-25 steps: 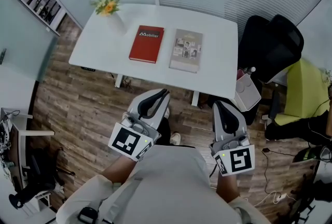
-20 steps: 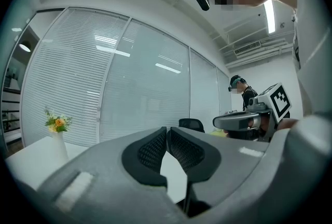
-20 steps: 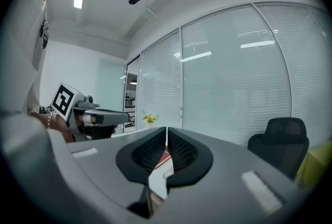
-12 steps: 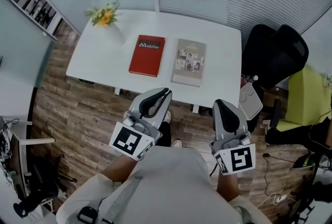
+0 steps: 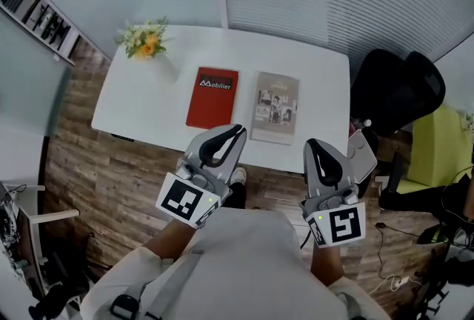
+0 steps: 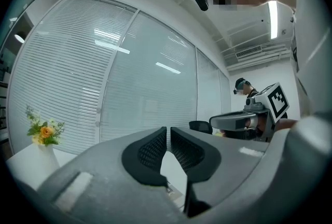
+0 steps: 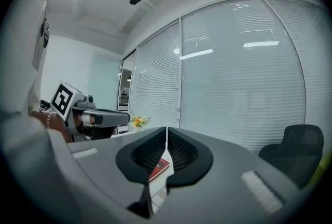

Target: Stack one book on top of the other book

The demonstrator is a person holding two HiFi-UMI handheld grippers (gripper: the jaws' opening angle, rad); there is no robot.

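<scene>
The red book [image 5: 212, 98] on the desk [image 5: 141, 100] carries the only legible print: a white word at the far end of its cover that reads roughly "Mobilier", its first letter drawn as a peaked logo mark. The grey book [image 5: 275, 108] beside it has a title line above small photographs, too small to read. The left gripper [image 5: 237, 132] and right gripper [image 5: 312, 144] each bear a black-and-white square marker, a pattern without letters.

My left tool [image 5: 235, 132] hides part of the surface's [image 5: 148, 100] near edge; the grey book's [image 5: 275, 107] cover print is too small for me to read.
</scene>
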